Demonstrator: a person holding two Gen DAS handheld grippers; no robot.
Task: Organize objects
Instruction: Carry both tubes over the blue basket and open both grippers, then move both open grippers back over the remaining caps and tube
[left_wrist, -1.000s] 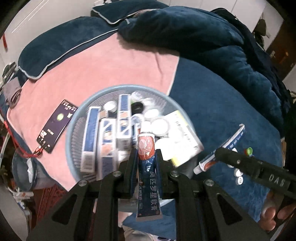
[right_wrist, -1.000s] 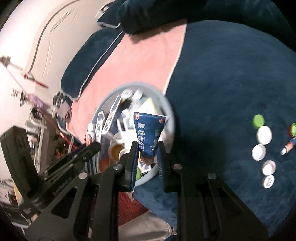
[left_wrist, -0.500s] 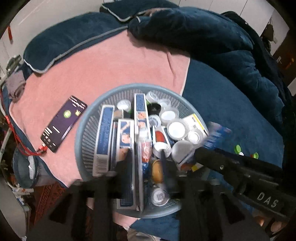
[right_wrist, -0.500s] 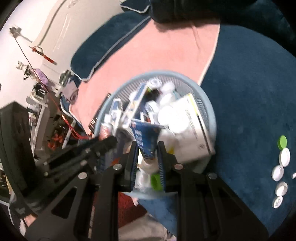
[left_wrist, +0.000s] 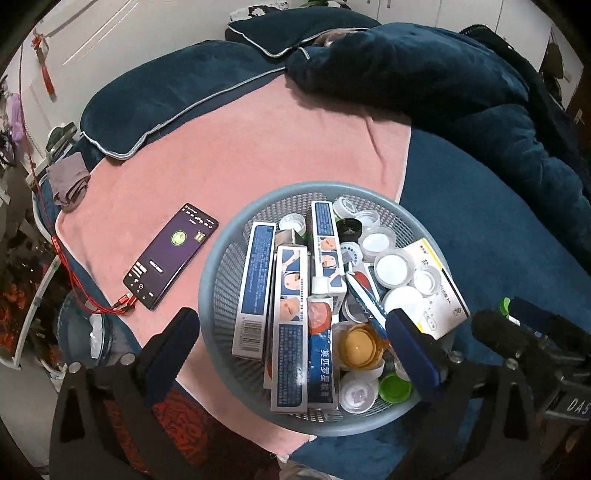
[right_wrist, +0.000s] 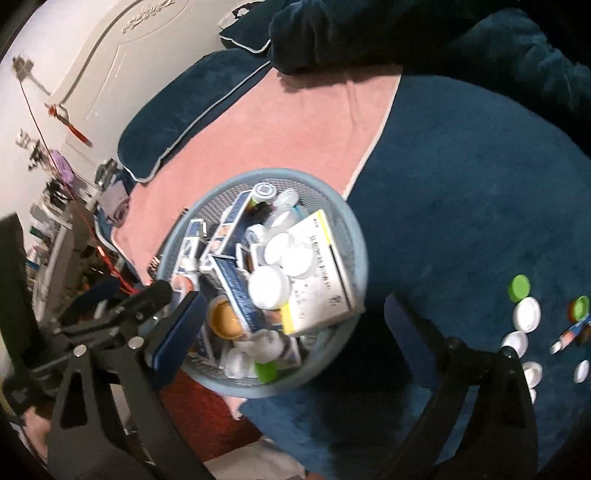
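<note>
Seen from above: both tongs, left (left_wrist: 291, 347) and right (right_wrist: 291, 332), spreading wider and gripping nothing, over a round blue mesh basket (left_wrist: 221, 273) on a bed, crammed with ointment boxes, an ointment tube (left_wrist: 320, 354) and bottle caps, loose caps (right_wrist: 526, 314) lying right of the right tongs.

crowded basket (left_wrist: 221, 258), phone (left_wrist: 171, 254) beside it, pink towel (left_wrist: 258, 147) beyond bare

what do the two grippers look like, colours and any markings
Both are black angular frames with silver screw heads. The left gripper and the right gripper each carry dark blue pads on their fingers. White lettering reading "DAS" marks the right gripper's body in the left wrist view.
</note>
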